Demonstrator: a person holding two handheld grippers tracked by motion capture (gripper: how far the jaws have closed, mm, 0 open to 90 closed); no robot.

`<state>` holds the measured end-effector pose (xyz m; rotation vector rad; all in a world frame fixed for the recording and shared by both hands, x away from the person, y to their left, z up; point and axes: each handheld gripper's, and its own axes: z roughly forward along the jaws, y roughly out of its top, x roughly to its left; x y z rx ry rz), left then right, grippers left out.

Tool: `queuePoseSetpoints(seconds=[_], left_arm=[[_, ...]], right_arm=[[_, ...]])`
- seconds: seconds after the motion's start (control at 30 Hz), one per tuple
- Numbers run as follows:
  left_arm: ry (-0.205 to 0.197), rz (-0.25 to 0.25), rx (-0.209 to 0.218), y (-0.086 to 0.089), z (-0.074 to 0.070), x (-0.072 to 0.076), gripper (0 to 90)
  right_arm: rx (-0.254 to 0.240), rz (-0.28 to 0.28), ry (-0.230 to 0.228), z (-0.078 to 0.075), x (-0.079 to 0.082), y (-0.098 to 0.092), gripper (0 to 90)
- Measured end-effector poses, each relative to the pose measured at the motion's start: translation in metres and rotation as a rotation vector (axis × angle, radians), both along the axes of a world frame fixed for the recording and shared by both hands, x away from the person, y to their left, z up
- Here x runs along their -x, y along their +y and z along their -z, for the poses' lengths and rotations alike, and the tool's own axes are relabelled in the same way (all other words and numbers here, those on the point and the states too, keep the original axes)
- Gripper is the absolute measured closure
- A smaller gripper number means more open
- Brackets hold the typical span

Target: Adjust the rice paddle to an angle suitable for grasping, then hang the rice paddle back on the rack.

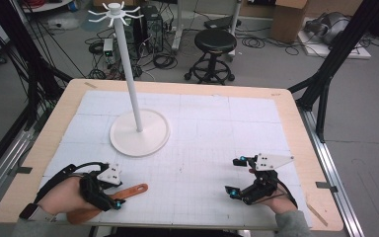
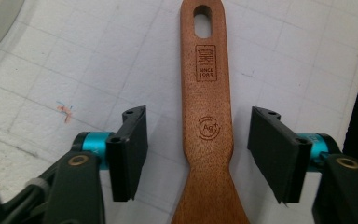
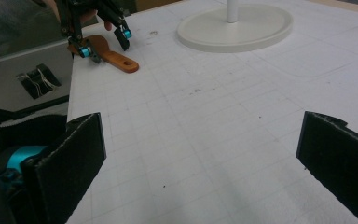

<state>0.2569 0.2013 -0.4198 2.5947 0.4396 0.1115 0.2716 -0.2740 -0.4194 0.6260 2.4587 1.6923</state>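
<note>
I had the left gripper straddling the wooden spatula, handle between the jaws, a gap on each side, pads not touching. Spatula lay flat on the white mat, hanging hole ahead of the jaws. My right gripper sat wide open over bare mat, holding nothing.

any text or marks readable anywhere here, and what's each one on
"SINCE 1983": burned into the wooden spatula handle, under a small crest-like stamp whose detail is too fine to read.
"Ag": inside a round stamp lower on the same handle, between the left gripper jaws.
Faint red scribble on the white grid mat: not legible as text.
No other readable text in the high view or the right gripper view.
</note>
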Motion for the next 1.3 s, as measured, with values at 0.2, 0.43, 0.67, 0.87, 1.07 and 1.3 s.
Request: queuePoseSetpoints(seconds=[0.2, 0.43, 0.67, 0.87, 1.07, 1.3], left_arm=[[0.023, 0.0, -0.041, -0.004, -0.003, -0.004, 48.3], [0.053, 0.0, -0.106, -0.013, -0.006, -0.01, 55.1], [0.048, 0.006, -0.111, -0.013, -0.007, -0.007, 59.7], [0.06, -0.005, -0.114, -0.013, -0.008, -0.009, 64.4], [0.062, -0.013, -0.076, -0.008, -0.007, -0.009, 65.1], [0.063, -0.03, -0.078, -0.008, -0.009, -0.008, 65.1]], right_arm=[[0.0, -0.002, 0.002, 0.0, 0.0, 0.0, 0.0], [0.01, -0.003, 0.005, 0.001, 0.0, 0.001, 0.0], [-0.002, 0.0, 0.0, 0.0, 0.0, -0.001, 0.0], [-0.003, 0.003, 0.004, 0.0, 0.0, -0.001, 0.0], [0.001, 0.004, 0.005, 0.0, 0.0, 0.0, 0.0], [0.002, 0.004, 0.009, 0.001, 0.0, -0.001, 0.0]])
